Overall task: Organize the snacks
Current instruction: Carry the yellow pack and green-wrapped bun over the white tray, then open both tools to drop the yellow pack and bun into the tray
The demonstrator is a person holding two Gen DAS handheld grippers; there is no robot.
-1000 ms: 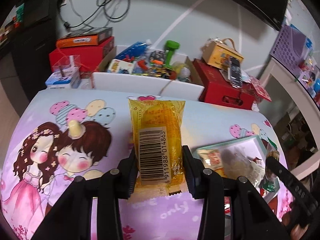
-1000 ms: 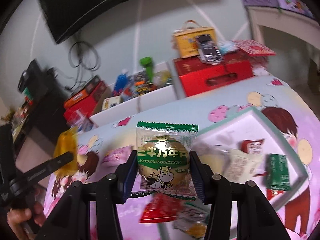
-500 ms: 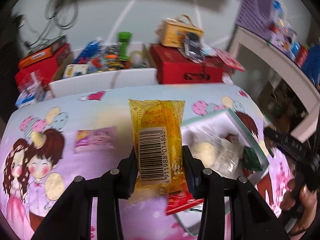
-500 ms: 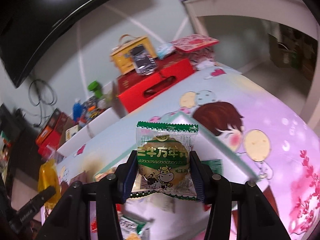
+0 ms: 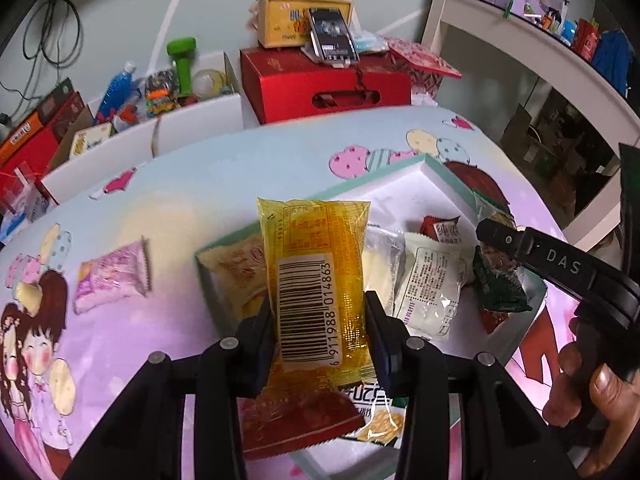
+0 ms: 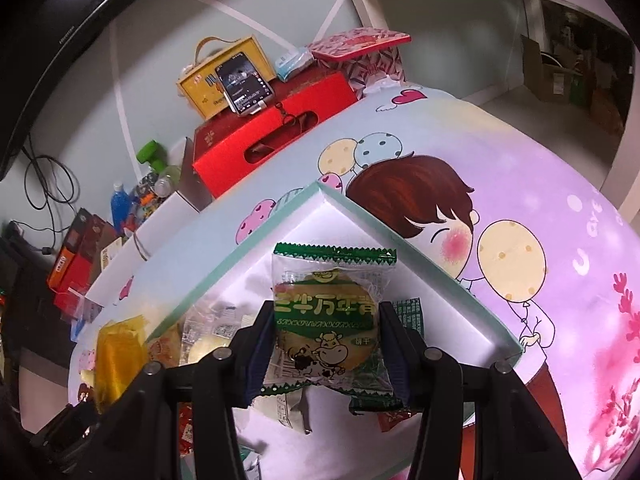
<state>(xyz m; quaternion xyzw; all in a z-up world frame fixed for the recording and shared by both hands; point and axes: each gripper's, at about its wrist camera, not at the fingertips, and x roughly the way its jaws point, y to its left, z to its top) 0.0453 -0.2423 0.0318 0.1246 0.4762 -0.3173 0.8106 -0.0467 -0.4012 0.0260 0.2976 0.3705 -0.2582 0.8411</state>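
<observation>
My left gripper is shut on a yellow snack packet with a barcode, held above the near left part of a white tray with a mint rim. My right gripper is shut on a green-edged biscuit packet with a cow on it, held over the tray's far corner. Several snack packets lie in the tray, among them a white one and a dark green one. The right gripper's arm shows at the right of the left wrist view.
A pink snack packet lies on the cartoon tablecloth left of the tray. Behind the table stand a red box, a yellow box with a phone and a white bin of clutter. A white shelf is at the right.
Both grippers have swung right and come over the tray, each still holding its packet. The yellow packet now hangs over the tray's left part, the green one over its far corner.
</observation>
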